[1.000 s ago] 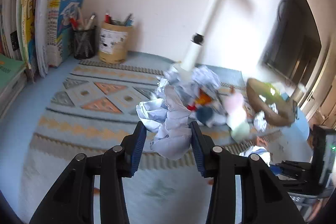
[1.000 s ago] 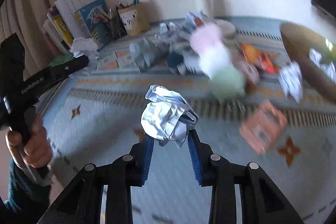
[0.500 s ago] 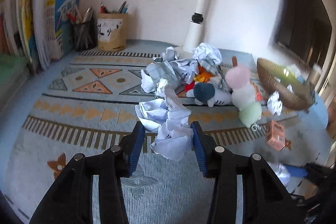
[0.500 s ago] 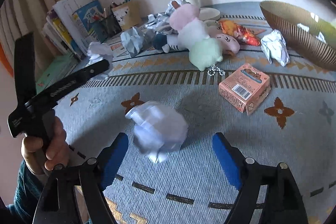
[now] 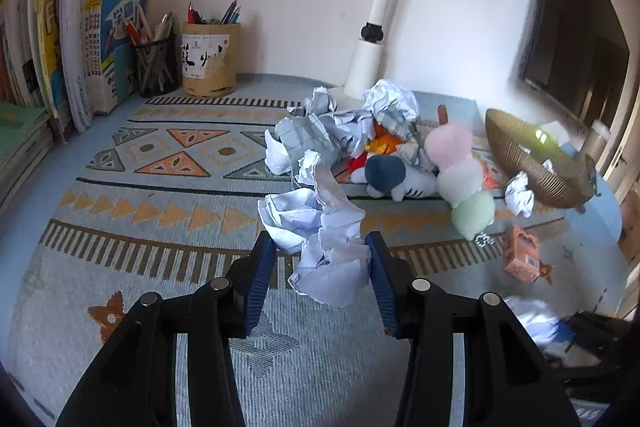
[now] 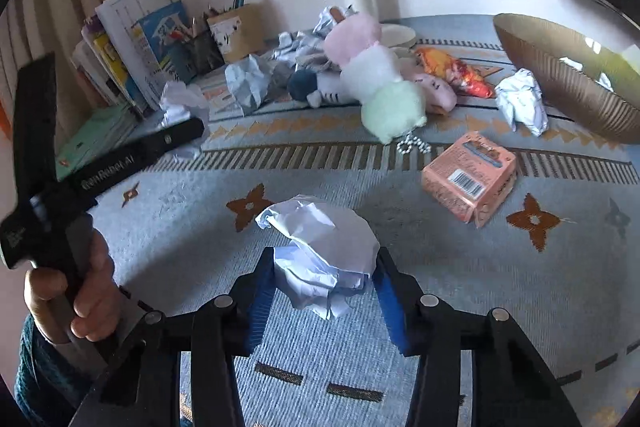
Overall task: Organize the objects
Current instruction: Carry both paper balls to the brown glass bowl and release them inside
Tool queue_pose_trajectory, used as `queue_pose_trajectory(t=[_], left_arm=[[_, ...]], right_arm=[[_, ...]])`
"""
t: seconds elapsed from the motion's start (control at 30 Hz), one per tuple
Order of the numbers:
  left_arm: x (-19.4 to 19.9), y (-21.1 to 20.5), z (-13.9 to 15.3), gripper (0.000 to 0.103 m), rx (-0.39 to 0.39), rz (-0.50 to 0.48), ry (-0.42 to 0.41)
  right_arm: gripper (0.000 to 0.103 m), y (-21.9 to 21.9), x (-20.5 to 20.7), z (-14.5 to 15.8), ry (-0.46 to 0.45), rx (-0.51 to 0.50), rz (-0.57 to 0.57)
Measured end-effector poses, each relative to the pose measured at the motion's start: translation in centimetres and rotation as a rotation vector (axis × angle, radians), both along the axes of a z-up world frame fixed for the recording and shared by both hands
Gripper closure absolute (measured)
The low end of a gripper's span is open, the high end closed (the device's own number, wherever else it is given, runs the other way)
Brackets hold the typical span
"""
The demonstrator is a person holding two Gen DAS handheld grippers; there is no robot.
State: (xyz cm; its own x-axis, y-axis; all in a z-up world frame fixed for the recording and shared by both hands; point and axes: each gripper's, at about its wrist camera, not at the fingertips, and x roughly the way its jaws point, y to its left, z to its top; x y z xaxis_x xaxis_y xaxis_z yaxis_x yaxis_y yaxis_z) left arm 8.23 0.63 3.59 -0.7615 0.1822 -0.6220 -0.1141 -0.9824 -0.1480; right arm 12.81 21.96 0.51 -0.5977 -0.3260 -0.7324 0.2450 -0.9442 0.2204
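Note:
My left gripper holds a crumpled white paper ball above the patterned mat; both blue pads touch it while the jaws are opening slightly. My right gripper has a second crumpled paper ball between its pads low over the mat, and its jaws are closing onto it. In the right wrist view, the left gripper shows at the left, carried by a hand.
A pile of crumpled papers and plush toys lies mid-mat by a white lamp post. A ribbed bowl stands right, with a loose paper ball and pink box nearby. Books and pen holders line the back left.
The right gripper opened wide, let its paper ball drop to the mat, then closed around it again. The left gripper sank a little towards the mat with its paper.

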Motion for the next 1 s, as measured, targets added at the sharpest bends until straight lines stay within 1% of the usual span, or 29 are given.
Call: queue_pose_trajectory(t=[0.03,0.1,0.17,0.23,0.27,0.37,0.47,0.5,0.57,0.6,0.63,0.67,0.73,0.83,0.87,0.9,0.93,0.97,1.0], left_arm=[[-0.1,0.4,0.1,0.059,-0.019,-0.001,-0.016],[0.0,1.1,0.6,0.059,-0.010,-0.023,-0.018],[0.4,2.5,2.2,0.059,0.013,-0.062,0.009],[0.5,4.4,4.2,0.059,0.020,-0.104,0.044],[0.3,6.0,5.6,0.059,0.021,-0.138,0.068],[-0.7,10.3,8.2,0.059,0.013,-0.214,0.107],[-2.5,15.3,10.1,0.059,0.024,-0.290,0.129],[-3.4,16.6,10.4,0.059,0.036,-0.301,0.126],[-5.7,20.0,10.9,0.059,0.094,-0.347,0.094],[-6.4,21.3,10.8,0.059,0.108,-0.358,0.086],[-7.0,22.5,10.8,0.059,0.113,-0.367,0.081],[-7.8,23.9,10.6,0.059,0.112,-0.374,0.078],[-8.7,26.1,9.9,0.059,0.108,-0.391,0.063],[-10.3,28.7,8.7,0.059,0.091,-0.410,0.031],[-10.8,29.2,8.3,0.055,0.103,-0.418,0.013],[-11.2,29.6,8.0,0.054,0.112,-0.417,-0.006],[-11.5,29.8,7.8,0.048,0.114,-0.413,-0.021],[-11.9,29.9,7.5,0.030,0.112,-0.401,-0.039],[-12.2,29.8,7.3,0.021,0.117,-0.394,-0.050]], right_arm=[[0.056,0.6,0.1,0.4,0.009,-0.010,-0.006],[0.056,1.9,0.3,1.4,0.033,-0.023,-0.028],[0.056,4.0,0.6,2.8,0.073,-0.044,-0.066],[0.056,6.7,1.0,4.2,0.107,-0.058,-0.119],[0.056,8.0,1.0,4.8,0.121,-0.062,-0.144],[0.056,12.1,1.1,6.9,0.165,-0.068,-0.226],[0.056,16.5,0.9,9.4,0.225,-0.061,-0.314],[0.056,17.7,0.7,10.0,0.239,-0.060,-0.338],[0.056,20.5,0.0,11.1,0.259,-0.066,-0.408],[0.056,21.7,-0.6,11.4,0.258,-0.077,-0.447],[0.056,23.1,-1.5,11.3,0.234,-0.088,-0.507],[0.056,23.9,-2.3,11.0,0.205,-0.093,-0.538],[0.055,25.3,-3.9,10.1,0.163,-0.118,-0.565],[0.055,26.2,-5.9,9.1,0.142,-0.119,-0.571],[0.055,26.2,-6.3,9.1,0.141,-0.112,-0.571],[0.052,26.3,-6.8,8.9,0.138,-0.100,-0.573],[0.044,26.3,-7.1,8.9,0.132,-0.086,-0.573],[0.034,26.4,-7.5,8.8,0.124,-0.064,-0.575],[0.032,26.6,-7.6,8.9,0.128,-0.042,-0.576]])
